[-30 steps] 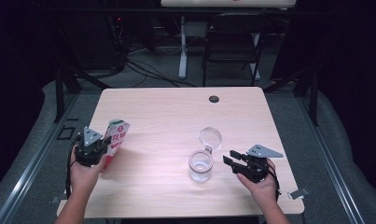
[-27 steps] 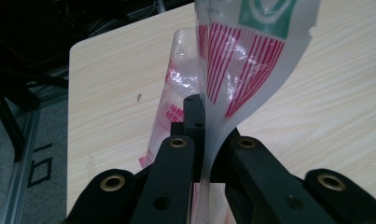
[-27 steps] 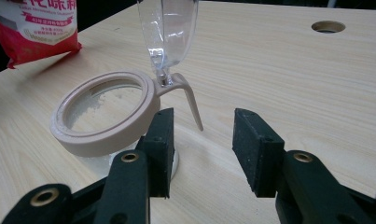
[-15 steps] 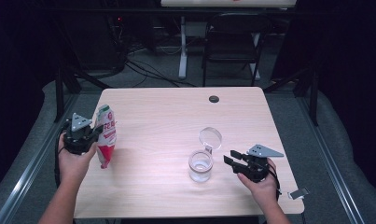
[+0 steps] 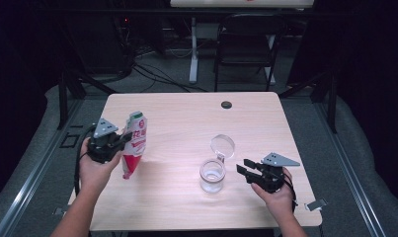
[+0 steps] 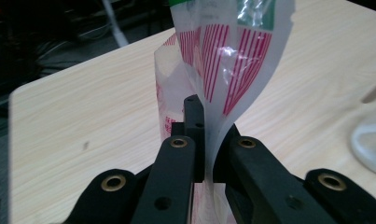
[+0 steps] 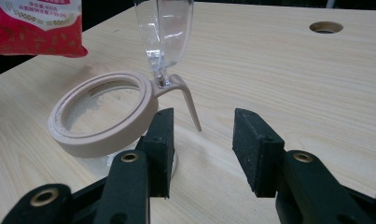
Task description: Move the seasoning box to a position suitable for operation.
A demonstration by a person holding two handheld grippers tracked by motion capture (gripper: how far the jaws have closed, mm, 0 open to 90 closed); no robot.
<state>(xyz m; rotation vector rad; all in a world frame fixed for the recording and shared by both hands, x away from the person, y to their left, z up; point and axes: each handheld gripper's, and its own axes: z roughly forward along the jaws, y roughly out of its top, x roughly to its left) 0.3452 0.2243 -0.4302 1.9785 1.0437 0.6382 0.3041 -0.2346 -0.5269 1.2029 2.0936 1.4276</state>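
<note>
Nearest the person, the right gripper (image 5: 246,171) rests low on the table (image 5: 186,207), its jaws standing well apart with nothing between them. In the right gripper view the left pad (image 7: 160,144) sits just beside the jar (image 5: 211,175), under its beige rim; whether it touches the glass cannot be told. The placement reads as a steadying post, ready to close on the jar when needed.

The jar stands upright at the near right of the table, its hinged clear lid (image 5: 222,146) thrown back and tilted up behind it, leaving the mouth open, presumably to receive contents.

Further left, the left gripper (image 5: 121,140) is clamped tight on the red-and-white bag (image 5: 134,143), pinching its thin film edge. The bag hangs clear of the table surface, top end upward, well apart from the jar. Judged from this, the bag is being carried toward the jar for pouring.

Beyond, a round cable hole (image 5: 226,104) marks the far edge.
</note>
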